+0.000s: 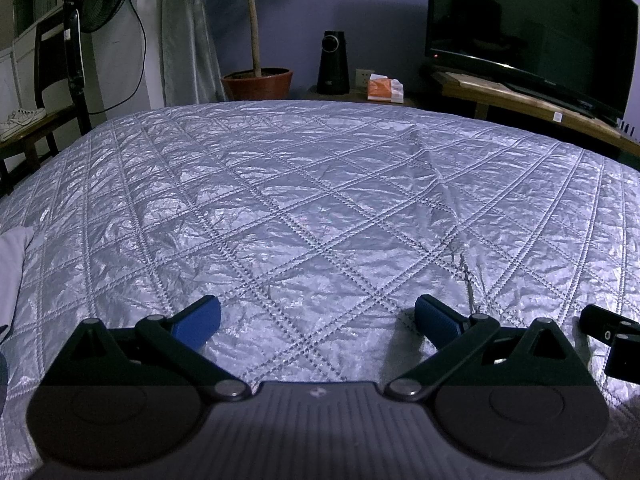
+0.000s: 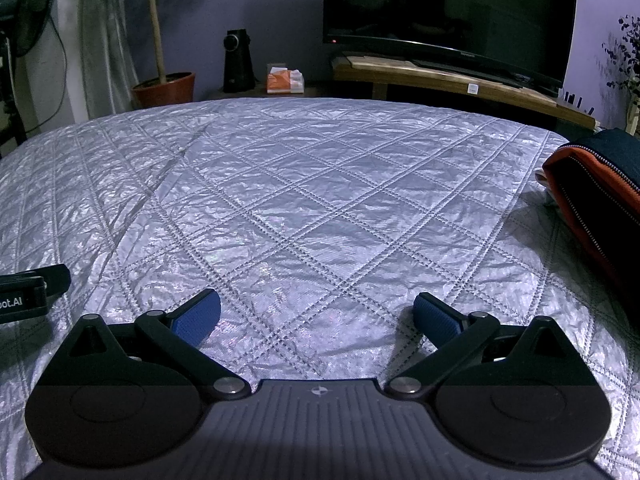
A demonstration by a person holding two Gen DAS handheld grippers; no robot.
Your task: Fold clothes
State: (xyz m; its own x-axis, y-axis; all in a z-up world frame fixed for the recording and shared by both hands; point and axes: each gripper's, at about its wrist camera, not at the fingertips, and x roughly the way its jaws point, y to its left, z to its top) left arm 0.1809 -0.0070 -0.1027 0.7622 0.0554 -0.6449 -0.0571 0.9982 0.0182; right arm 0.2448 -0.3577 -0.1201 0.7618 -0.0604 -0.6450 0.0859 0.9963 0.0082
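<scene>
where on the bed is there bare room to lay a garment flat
The quilted bedspread is bare from both open grippers to its far edge. Crowded spots: the dark orange-lined zippered item on the right edge and a pale cloth on the left edge.

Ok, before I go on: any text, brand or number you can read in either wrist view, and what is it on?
"oot.AI": white letters, cut off by the frame edge, on the left gripper body, seen at the left edge of the right wrist view.
TV: a small brand mark on the lower bezel, too small to read.
Orange tissue box: no legible print.
White tag on the wooden TV stand: too small to read.
</scene>
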